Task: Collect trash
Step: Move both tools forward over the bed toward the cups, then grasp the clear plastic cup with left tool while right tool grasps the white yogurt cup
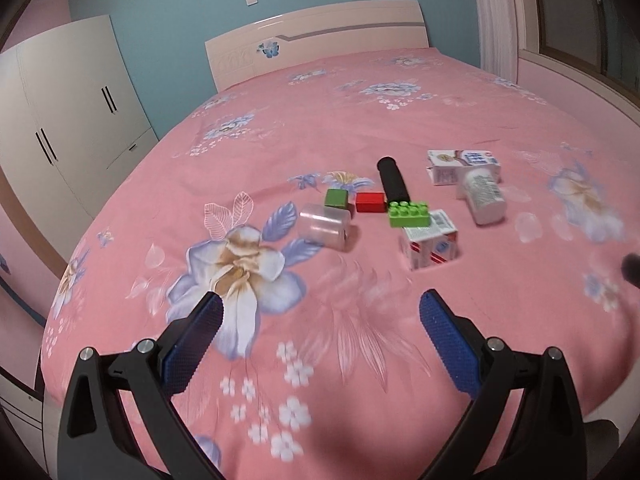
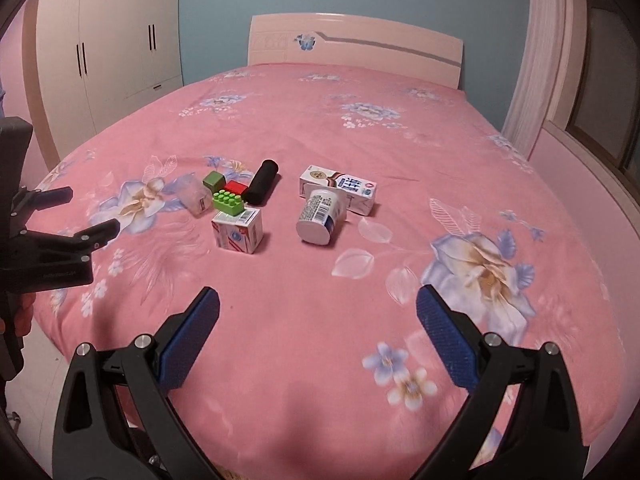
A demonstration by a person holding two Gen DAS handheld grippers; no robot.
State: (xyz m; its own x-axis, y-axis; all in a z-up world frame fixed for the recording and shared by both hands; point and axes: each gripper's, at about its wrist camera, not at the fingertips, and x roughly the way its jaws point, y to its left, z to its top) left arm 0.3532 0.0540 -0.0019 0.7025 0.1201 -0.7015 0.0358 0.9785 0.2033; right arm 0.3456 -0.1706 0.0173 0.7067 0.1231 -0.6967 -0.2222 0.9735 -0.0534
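On the pink floral bed lie a white yogurt cup on its side, a long milk carton behind it, a small red-and-white carton, and a clear plastic cup on its side. In the left wrist view these are the yogurt cup, milk carton, small carton and clear cup. My left gripper is open and empty above the bed's near part. My right gripper is open and empty, short of the yogurt cup. The left gripper also shows at the right wrist view's left edge.
Toys lie among the trash: a green studded brick on the small carton, a red block, a green cube and a black cylinder. A headboard is at the far end, a wardrobe to the left.
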